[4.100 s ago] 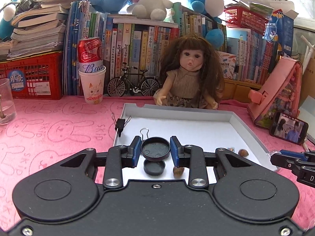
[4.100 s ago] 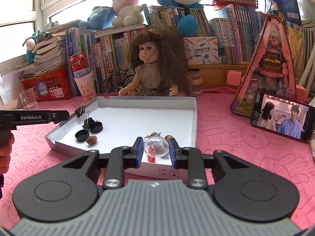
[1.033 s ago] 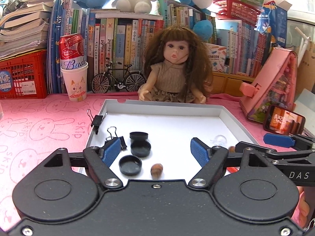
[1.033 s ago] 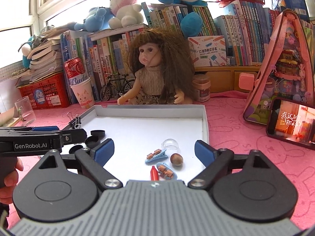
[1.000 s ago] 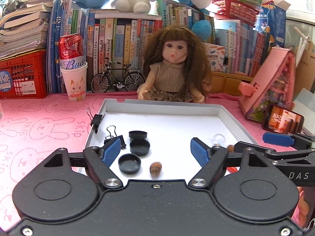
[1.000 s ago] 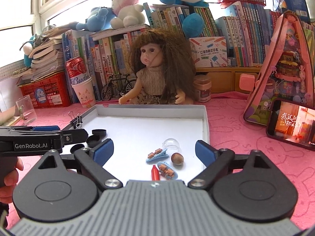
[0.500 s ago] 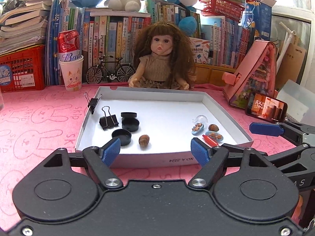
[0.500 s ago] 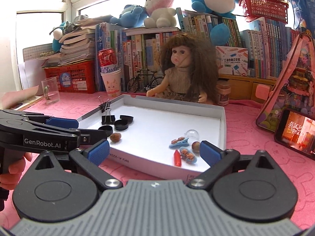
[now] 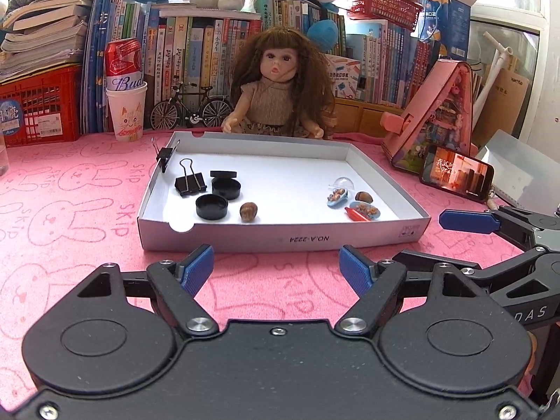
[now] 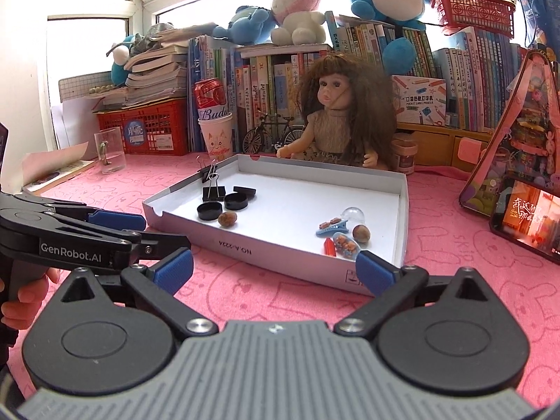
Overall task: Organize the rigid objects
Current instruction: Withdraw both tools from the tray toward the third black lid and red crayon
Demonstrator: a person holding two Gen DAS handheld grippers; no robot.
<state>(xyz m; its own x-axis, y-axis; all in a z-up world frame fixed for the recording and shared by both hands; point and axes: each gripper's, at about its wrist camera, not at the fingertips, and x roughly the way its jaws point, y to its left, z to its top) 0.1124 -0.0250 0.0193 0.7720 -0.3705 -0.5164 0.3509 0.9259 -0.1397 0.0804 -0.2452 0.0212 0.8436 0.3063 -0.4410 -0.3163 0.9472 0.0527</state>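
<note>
A shallow white box tray (image 9: 280, 239) lies on the pink cloth. At its left are three black caps (image 9: 211, 206), a black binder clip (image 9: 190, 183) and a brown nut (image 9: 248, 211). At its right sit a clear dome (image 9: 344, 183), blue hair clips (image 9: 336, 196), a red piece (image 9: 355, 215) and a second nut (image 9: 363, 196). My left gripper (image 9: 276, 262) is open and empty, just short of the tray's front wall. My right gripper (image 10: 274, 269) stands open wide before the tray (image 10: 280, 250), with nothing between its fingers.
A doll (image 9: 276, 91) sits behind the tray, with a toy bicycle (image 9: 190, 108) and a can in a paper cup (image 9: 126, 105) to its left. A phone (image 9: 455, 175) and a pink toy house (image 9: 437, 115) stand at the right. A glass (image 10: 110, 150) stands far left.
Both grippers have let go of the black cap and the clear dome, which now lie in the tray. Both have drawn back off the tray to in front of it. The right jaws stand wider.
</note>
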